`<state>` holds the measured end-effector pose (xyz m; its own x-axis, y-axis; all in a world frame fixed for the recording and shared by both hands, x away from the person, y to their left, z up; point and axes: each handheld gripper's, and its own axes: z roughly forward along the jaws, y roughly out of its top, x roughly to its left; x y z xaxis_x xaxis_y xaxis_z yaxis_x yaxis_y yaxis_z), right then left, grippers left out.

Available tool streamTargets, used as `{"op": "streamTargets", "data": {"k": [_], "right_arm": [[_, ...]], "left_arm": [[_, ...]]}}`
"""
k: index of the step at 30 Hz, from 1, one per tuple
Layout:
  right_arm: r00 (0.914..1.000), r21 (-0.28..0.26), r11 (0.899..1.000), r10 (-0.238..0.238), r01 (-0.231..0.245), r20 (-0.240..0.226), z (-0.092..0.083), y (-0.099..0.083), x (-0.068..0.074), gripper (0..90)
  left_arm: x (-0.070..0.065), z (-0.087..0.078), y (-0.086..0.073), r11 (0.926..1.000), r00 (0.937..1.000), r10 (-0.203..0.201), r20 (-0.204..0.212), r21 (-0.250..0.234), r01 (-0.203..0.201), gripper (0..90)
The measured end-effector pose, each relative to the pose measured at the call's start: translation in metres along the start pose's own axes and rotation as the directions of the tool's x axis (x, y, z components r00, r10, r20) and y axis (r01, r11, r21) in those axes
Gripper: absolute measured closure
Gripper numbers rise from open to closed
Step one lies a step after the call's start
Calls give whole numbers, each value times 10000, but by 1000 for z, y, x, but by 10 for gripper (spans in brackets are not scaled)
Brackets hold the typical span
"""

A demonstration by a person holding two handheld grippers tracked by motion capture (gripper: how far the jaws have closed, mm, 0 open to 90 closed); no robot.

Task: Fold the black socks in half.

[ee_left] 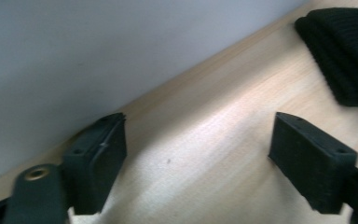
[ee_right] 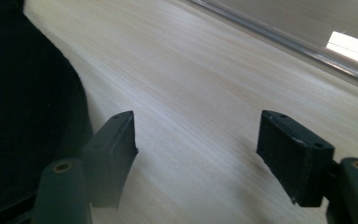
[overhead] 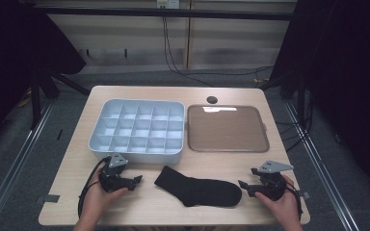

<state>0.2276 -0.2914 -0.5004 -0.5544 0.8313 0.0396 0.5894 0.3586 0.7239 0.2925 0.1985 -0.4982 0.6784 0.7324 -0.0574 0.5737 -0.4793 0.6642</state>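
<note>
Here, a flat black knitted sock (overhead: 200, 190) is flanked by the left gripper (overhead: 136, 181) and right gripper (overhead: 242, 186), both gaping, apparently untouched.

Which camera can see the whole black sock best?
The high view: the whole sock lies flat on the table between both grippers. The left gripper view catches just its ribbed end. The right gripper view catches just a dark edge.

I was working in what looked like a lab recording station: a light wooden table (overhead: 173, 202) stood on grey carpet, fenced by metal rails (overhead: 9, 168) and black curtains (overhead: 356, 72), with loose cables (overhead: 173, 62) trailing down the plain panelled wall behind it.
</note>
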Motion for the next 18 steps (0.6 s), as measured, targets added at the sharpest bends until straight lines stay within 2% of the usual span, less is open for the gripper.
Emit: {"op": "streamTargets", "data": {"k": [1, 3, 6, 10, 13, 18], "right_arm": [[10000, -20, 10000, -57, 56, -61, 0, -1, 0, 325], [9999, 10, 10000, -80, 80, -122, -2, -2, 0, 354], [9996, -20, 9998, -174, 174, -235, -6, -4, 1, 410], [9990, 0, 9996, -270, 270, -349, -11, -6, 3, 508], [9973, 9, 9983, -577, 578, -457, -15, -7, 8, 584], [9942, 59, 9954, -947, 952, -505, -21, -9, 16, 669]], "left_arm": [[-2, -1, 1, 9999, 9998, -140, 149, 22, 140, 247], [-5, -4, 5, 9998, 9997, -38, 248, 177, 34, 254], [-11, -7, 11, 9999, 9990, 28, 450, 139, -34, 264], [-22, -7, 18, 9998, 9960, -99, 889, 184, 83, 284], [-29, -6, 23, 9989, 9925, -300, 1188, 402, 254, 301], [-38, -1, 32, 9975, 9891, -441, 1408, 610, 358, 327]]}}
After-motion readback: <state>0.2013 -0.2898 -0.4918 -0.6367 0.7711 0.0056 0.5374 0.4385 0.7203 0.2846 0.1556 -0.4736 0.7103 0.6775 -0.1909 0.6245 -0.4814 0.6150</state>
